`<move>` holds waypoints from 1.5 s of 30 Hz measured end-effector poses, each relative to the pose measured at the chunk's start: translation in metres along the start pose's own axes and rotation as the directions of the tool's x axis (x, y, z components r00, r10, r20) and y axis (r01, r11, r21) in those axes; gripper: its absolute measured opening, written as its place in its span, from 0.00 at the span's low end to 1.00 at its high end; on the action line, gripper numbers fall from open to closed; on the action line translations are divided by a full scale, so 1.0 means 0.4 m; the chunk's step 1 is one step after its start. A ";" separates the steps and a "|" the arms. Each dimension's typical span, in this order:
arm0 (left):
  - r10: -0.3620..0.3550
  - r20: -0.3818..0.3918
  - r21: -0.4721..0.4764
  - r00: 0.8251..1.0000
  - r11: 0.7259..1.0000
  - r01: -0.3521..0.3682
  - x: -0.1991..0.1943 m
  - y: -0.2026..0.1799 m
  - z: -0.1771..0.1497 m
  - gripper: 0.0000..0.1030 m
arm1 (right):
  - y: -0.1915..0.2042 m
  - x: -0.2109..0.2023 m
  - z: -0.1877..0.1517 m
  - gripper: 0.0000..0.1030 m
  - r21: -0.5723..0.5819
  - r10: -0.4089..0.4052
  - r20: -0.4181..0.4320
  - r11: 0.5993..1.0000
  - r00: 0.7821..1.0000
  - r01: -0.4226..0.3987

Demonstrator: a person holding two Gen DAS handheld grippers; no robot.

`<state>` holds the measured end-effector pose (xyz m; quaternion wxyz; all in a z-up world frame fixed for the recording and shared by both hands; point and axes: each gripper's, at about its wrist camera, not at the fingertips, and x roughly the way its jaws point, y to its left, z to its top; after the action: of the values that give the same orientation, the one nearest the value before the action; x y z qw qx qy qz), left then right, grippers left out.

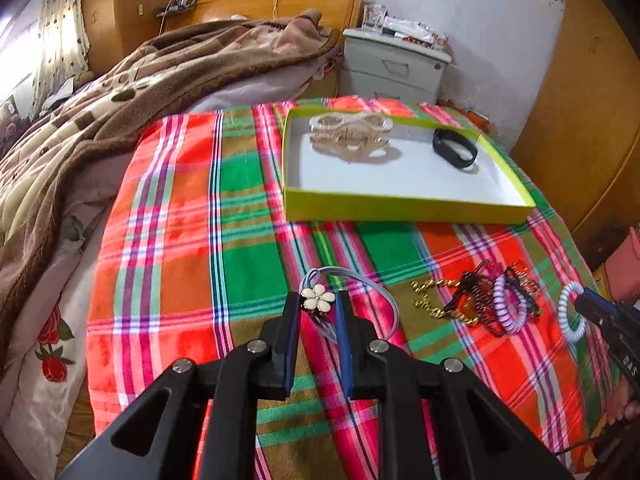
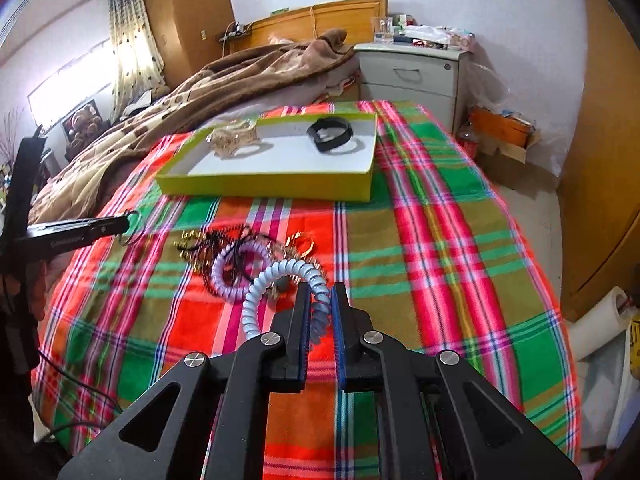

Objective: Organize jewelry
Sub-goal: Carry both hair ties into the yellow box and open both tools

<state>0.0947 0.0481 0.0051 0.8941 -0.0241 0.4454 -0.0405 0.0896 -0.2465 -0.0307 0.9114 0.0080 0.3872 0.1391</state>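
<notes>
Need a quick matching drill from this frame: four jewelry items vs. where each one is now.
Items:
1. flower hair tie
2. pale blue coil tie
3. black band
4. purple coil tie

Places:
A. in the green tray
B. in the left tool
C. in the pile on the plaid cloth
D. in the right tool

Pairs: 1-B, 2-D, 3-A, 4-C

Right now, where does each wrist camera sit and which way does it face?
Left wrist: rides the left gripper, facing the headboard over the plaid cloth; its fingers pinch a flower hair tie; right gripper at right edge.
Right wrist: rides the right gripper, same heading; its fingers hold a white coil tie; left gripper at left edge.
Shared: green tray, black band, jewelry pile.
</notes>
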 end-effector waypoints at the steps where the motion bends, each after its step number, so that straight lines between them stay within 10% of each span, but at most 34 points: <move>1: 0.000 0.010 0.000 1.000 1.000 0.000 -0.006 0.000 0.007 0.17 | -0.003 -0.001 0.009 0.10 0.002 -0.006 0.007 1.000 1.000 0.006; 17: -0.081 0.087 0.008 0.993 0.997 0.080 -0.016 -0.029 0.156 0.17 | -0.022 0.080 0.214 0.10 -0.013 -0.006 0.039 1.000 0.999 0.007; 45: -0.097 -0.046 -0.014 0.994 0.995 0.097 0.219 -0.054 0.246 0.17 | 0.095 0.464 0.439 0.10 -0.207 0.011 -0.157 0.977 0.987 -0.044</move>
<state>0.2247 0.0191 -0.0035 0.8803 -0.0499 0.4646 -0.0819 0.3274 -0.1456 -0.0339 0.8722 -0.0936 0.4400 0.1921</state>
